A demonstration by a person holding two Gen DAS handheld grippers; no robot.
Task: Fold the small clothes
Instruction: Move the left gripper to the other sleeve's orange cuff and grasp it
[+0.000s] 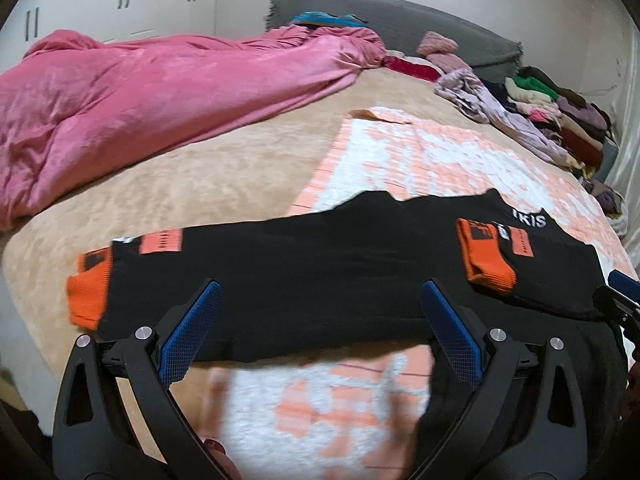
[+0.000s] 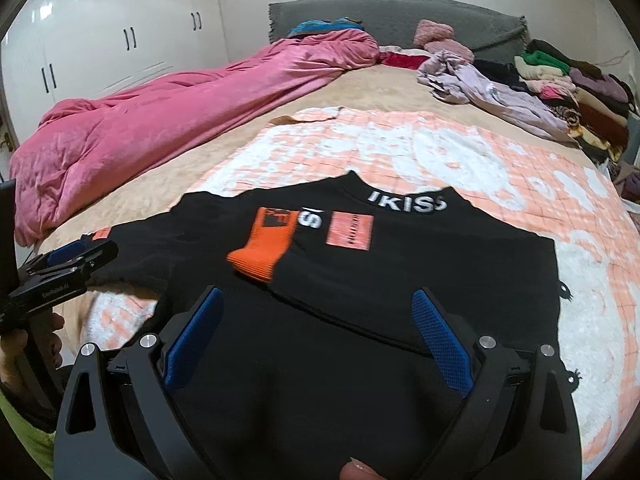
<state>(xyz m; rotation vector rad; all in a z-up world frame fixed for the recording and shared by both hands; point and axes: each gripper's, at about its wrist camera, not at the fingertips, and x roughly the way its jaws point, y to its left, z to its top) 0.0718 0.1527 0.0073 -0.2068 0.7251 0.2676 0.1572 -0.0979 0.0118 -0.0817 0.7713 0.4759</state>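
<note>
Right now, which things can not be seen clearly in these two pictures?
- Left wrist view: near hem of the black top, blurred and hidden behind the left tool.
- Right wrist view: its near hem, covered by the right tool.
- Both views: small print on the pink patch, too small.

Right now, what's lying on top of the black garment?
An orange-cuffed sleeve is folded across the black garment, covering part of its white lettering. Whatever lies beneath the sleeve is hidden. Both jaws stand open.

matt black cloth shirt (image 2: 360, 280), plush pink blanket (image 1: 140, 96)
</note>
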